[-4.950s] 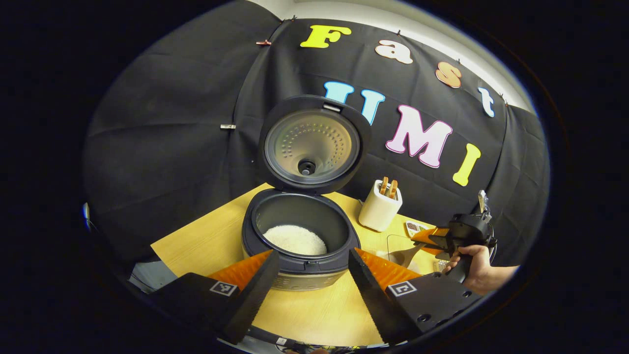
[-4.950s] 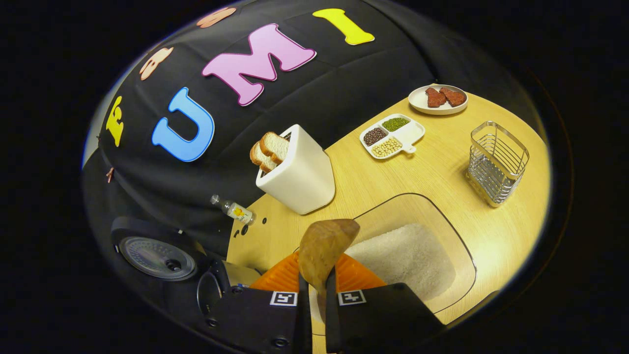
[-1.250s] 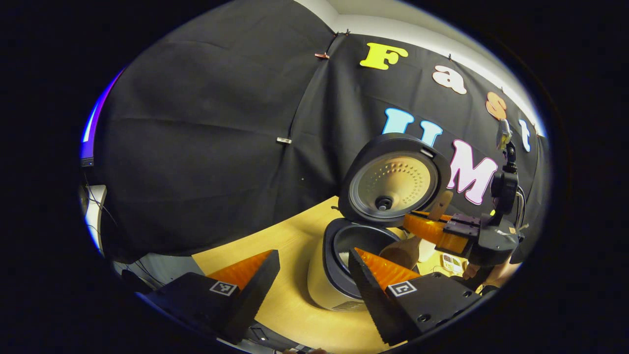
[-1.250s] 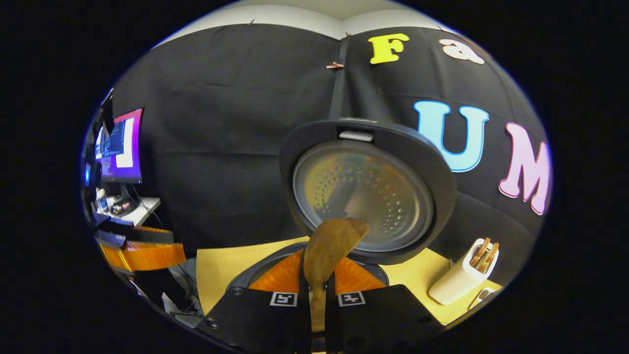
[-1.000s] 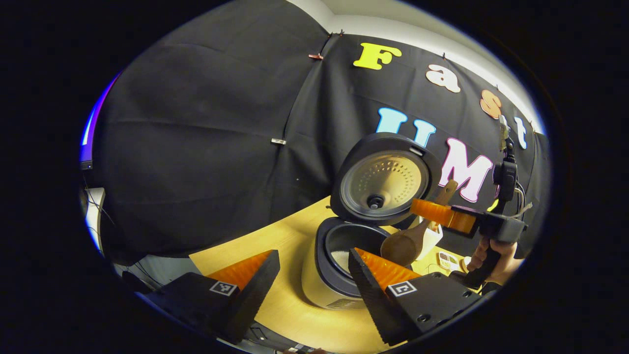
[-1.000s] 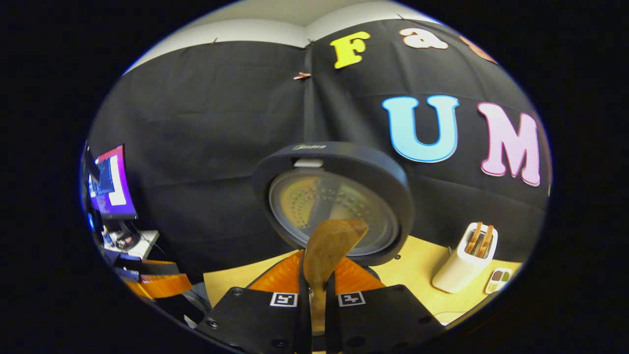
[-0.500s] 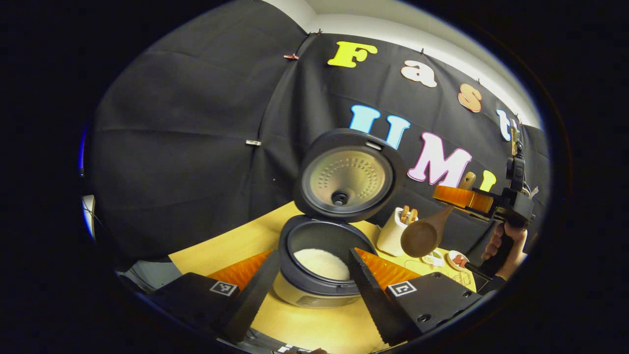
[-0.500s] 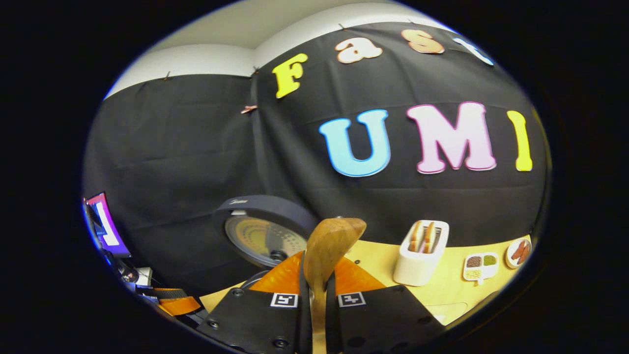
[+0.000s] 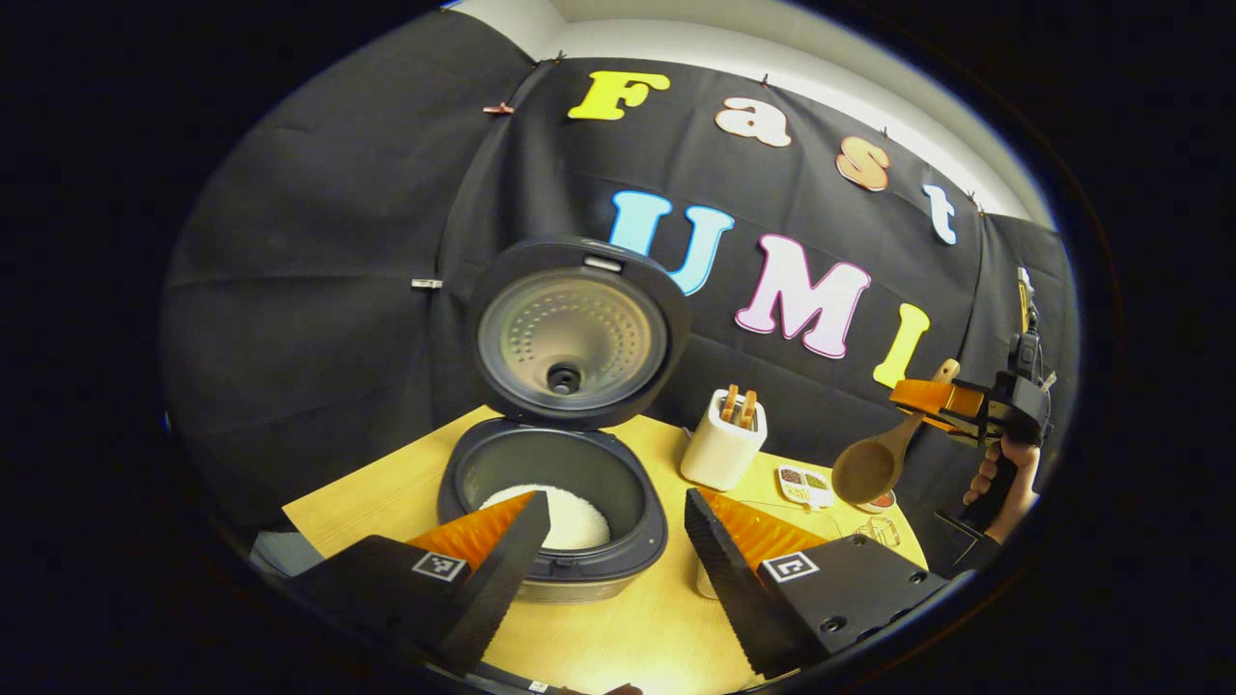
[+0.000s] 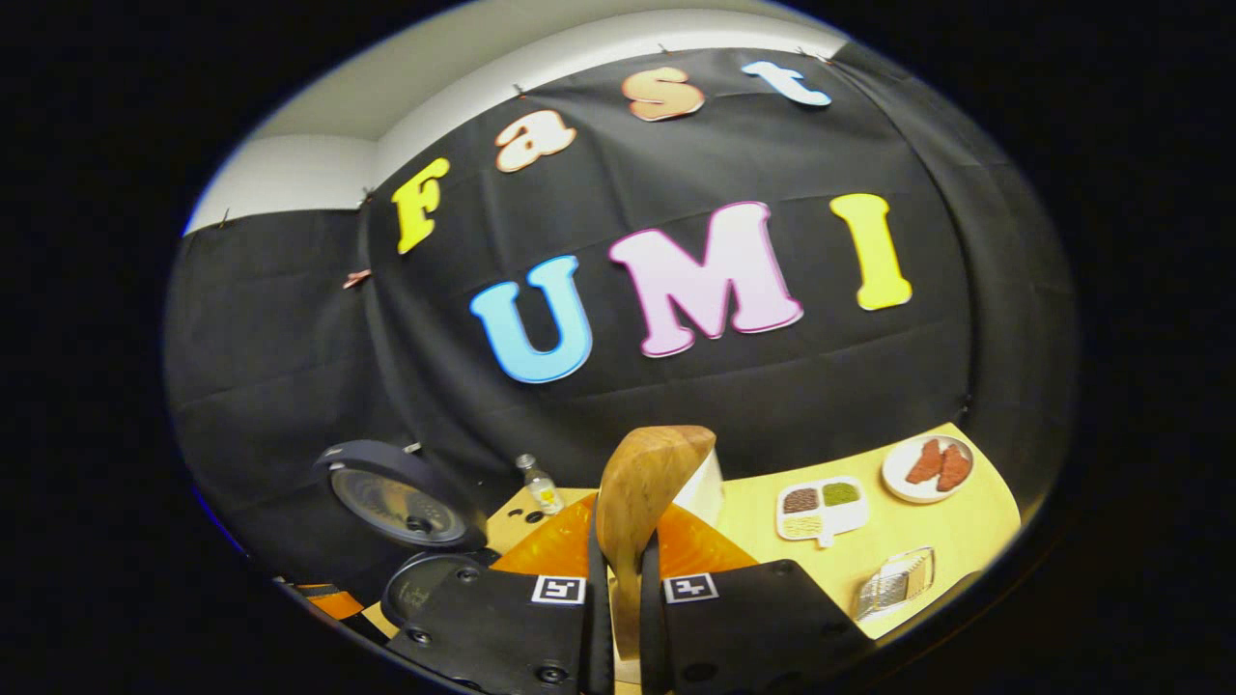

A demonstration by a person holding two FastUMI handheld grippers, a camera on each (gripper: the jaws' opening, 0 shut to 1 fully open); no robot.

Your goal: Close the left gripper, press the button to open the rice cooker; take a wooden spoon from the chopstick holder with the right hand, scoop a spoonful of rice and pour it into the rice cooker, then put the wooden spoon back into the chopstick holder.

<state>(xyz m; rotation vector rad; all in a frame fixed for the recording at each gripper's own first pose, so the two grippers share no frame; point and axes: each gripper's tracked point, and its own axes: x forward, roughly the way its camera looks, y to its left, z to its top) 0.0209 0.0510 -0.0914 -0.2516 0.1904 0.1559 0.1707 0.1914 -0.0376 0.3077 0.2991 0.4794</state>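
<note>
Swung away from the rice cooker, the wooden spoon (image 10: pixel 645 483) now hangs over the right side of the table (image 9: pixel 618 637), on its way back to the holder.

At the bottom centre of the right gripper view the right gripper (image 10: pixel 623 589) pinches the spoon's handle, bowl tipped up at mid-frame; in the left gripper view the spoon (image 9: pixel 874 463) sits at the right edge, bowl hanging low. It looks light and stiff, smooth enough to twist in a loose pinch, so the handle's middle is the sound place to hold it. Left of centre there stands the rice cooker (image 9: pixel 555 502), lid up, white rice (image 9: pixel 570 516) inside. The wire holder (image 10: pixel 896 581) lies at the lower right, beside the grain tray (image 10: pixel 821 507) and plate (image 10: pixel 927 468). The left gripper (image 9: pixel 608 550) is spread wide, holding nothing.
</note>
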